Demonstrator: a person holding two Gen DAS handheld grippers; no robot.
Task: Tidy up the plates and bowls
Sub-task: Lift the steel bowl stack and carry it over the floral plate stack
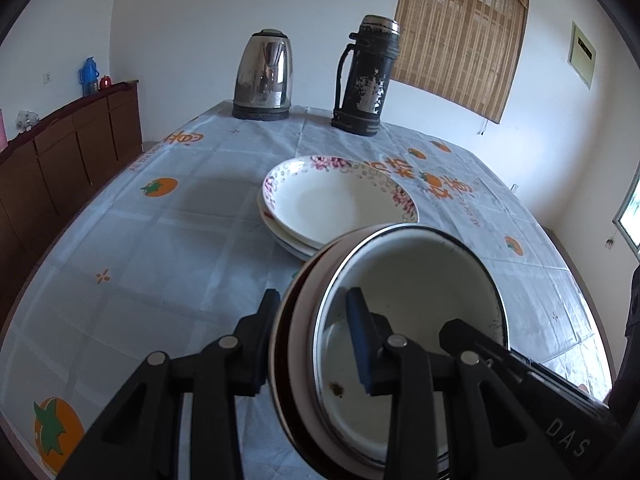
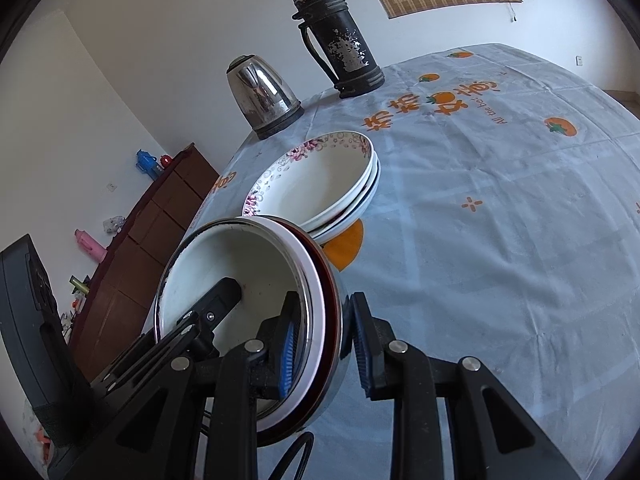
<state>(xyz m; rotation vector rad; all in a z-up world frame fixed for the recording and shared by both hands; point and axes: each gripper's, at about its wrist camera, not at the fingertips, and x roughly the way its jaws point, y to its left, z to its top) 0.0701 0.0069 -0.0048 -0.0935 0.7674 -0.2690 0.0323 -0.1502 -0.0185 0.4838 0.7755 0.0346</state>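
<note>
A stack of nested bowls (image 1: 420, 280), a white enamel one with a dark rim on top, hangs tilted just above the table. My left gripper (image 1: 314, 336) is shut on the stack's left rim, one finger inside and one outside. My right gripper (image 2: 324, 344) is shut on the opposite rim of the same stack of bowls (image 2: 224, 256). Each view shows the other gripper's finger reaching into the top bowl. Just beyond lies a pile of shallow plates (image 1: 328, 200), the top one with a pink floral border; in the right wrist view these plates (image 2: 320, 176) sit close behind the bowls.
A steel kettle (image 1: 264, 76) and a worn black flask (image 1: 366, 76) stand at the table's far edge. The tablecloth (image 1: 160, 260) is pale blue with orange prints. A brown sideboard (image 1: 60, 152) runs along the left wall.
</note>
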